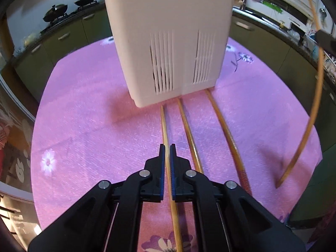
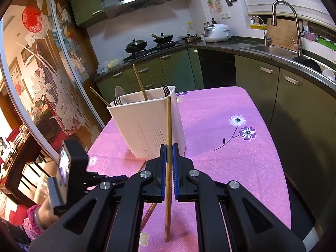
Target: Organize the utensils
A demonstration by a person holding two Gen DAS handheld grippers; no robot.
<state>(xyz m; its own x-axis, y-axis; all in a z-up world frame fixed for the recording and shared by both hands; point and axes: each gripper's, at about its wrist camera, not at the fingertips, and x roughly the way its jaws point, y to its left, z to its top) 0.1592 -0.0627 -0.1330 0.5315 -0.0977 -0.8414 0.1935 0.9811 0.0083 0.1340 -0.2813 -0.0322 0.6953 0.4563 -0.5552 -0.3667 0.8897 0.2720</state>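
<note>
A white slotted utensil holder [image 1: 168,42] stands on the pink cloth. Three wooden chopsticks lie in front of it. My left gripper [image 1: 167,147] is shut on the leftmost chopstick [image 1: 164,126], low over the cloth; the middle one [image 1: 189,134] and the right one [image 1: 226,134] lie loose. My right gripper [image 2: 169,147] is shut on another chopstick [image 2: 168,126], held upright in the air just before the holder [image 2: 147,121]. That lifted chopstick [image 1: 315,105] also shows at the right of the left wrist view. The holder contains chopsticks [image 2: 139,82], forks [image 2: 166,89] and a spoon [image 2: 119,92].
The table with its pink flowered cloth [image 2: 231,147] has green kitchen cabinets [image 2: 252,79] close behind and to the right. A sink [image 2: 271,49] and a stove with pans [image 2: 136,46] lie beyond. A hand in a pink sleeve [image 2: 33,220] holds the left gripper's body [image 2: 69,168] at lower left.
</note>
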